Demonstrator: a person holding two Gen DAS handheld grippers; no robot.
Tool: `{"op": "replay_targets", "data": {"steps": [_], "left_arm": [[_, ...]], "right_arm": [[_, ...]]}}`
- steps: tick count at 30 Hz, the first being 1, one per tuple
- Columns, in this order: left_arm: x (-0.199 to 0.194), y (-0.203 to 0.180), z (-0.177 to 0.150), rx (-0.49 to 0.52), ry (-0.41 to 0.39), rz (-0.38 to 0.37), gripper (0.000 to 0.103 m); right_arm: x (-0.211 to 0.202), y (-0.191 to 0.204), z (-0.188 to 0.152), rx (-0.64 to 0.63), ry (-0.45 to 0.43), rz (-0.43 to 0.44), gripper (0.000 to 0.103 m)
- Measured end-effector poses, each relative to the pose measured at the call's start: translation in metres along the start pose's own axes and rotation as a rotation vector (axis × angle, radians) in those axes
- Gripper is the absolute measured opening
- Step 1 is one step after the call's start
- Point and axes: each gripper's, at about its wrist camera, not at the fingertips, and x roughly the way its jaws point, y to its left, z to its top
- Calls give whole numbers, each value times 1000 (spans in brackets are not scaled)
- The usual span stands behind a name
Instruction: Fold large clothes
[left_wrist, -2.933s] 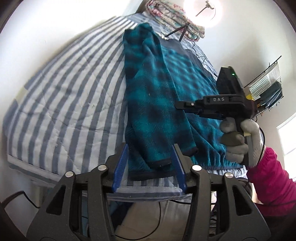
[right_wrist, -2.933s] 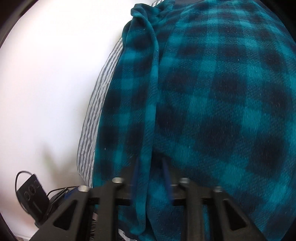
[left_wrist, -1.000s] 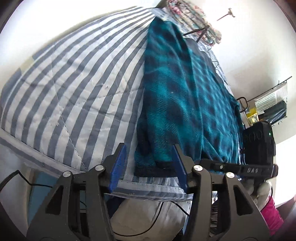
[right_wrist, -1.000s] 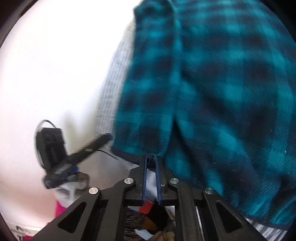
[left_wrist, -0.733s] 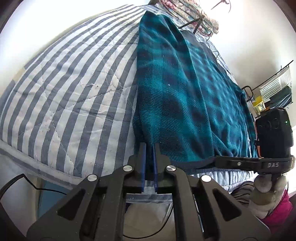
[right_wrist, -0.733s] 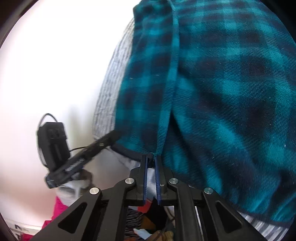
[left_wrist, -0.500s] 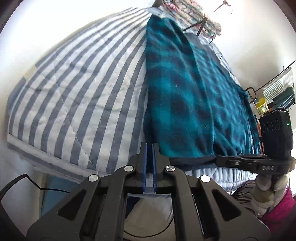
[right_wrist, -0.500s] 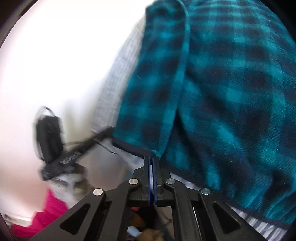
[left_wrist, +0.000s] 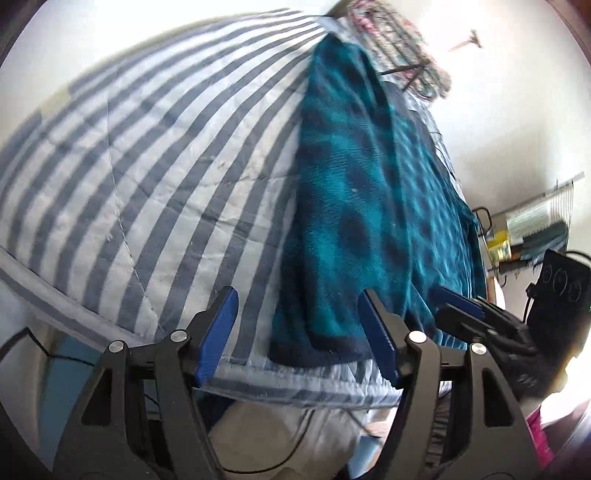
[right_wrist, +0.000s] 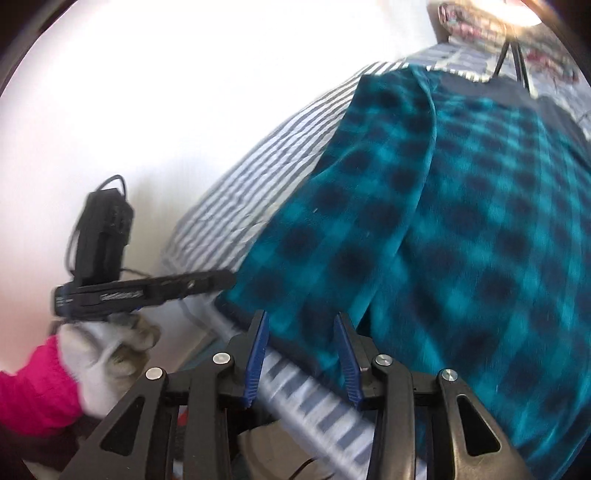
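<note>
A teal and black plaid fleece garment (left_wrist: 362, 206) lies lengthwise on the striped bed cover (left_wrist: 147, 177), its dark hem (left_wrist: 325, 350) near the bed's front edge. My left gripper (left_wrist: 299, 332) hovers over that hem corner with its jaws opening; the pads (left_wrist: 218, 332) touch no cloth. In the right wrist view the garment (right_wrist: 461, 240) fills the right side. My right gripper (right_wrist: 301, 354) is just short of its hem, jaws opening, nothing pressed between them. Each gripper shows in the other's view: the right gripper (left_wrist: 447, 299), the left gripper (right_wrist: 218, 278).
A white-gloved hand (right_wrist: 107, 350) with a pink sleeve (right_wrist: 33, 387) holds the left gripper. A patterned pillow (left_wrist: 399, 48) lies at the bed's far end. A wire rack (left_wrist: 535, 225) stands to the right. Cables and cloth lie on the floor (left_wrist: 288, 435) below the bed edge.
Both grippers were shut on the garment's hem half a second ago and now stand open, with the hem lying on the bed. The right gripper has risen and rolled.
</note>
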Motion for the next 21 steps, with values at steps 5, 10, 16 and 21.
{"op": "replay_targets", "data": {"steps": [5, 10, 16, 21], "left_arm": [[8, -7, 1, 38, -17, 8, 57], [17, -19, -3, 85, 4, 26, 7], [-9, -37, -8, 125, -64, -26, 5], [-11, -39, -9, 109, -74, -43, 5]], "right_arm": [[40, -22, 12, 62, -10, -46, 34], [53, -16, 20, -4, 82, -72, 32], [16, -28, 69, 10, -39, -76, 32], [19, -51, 130, 48, -136, -129, 32]]}}
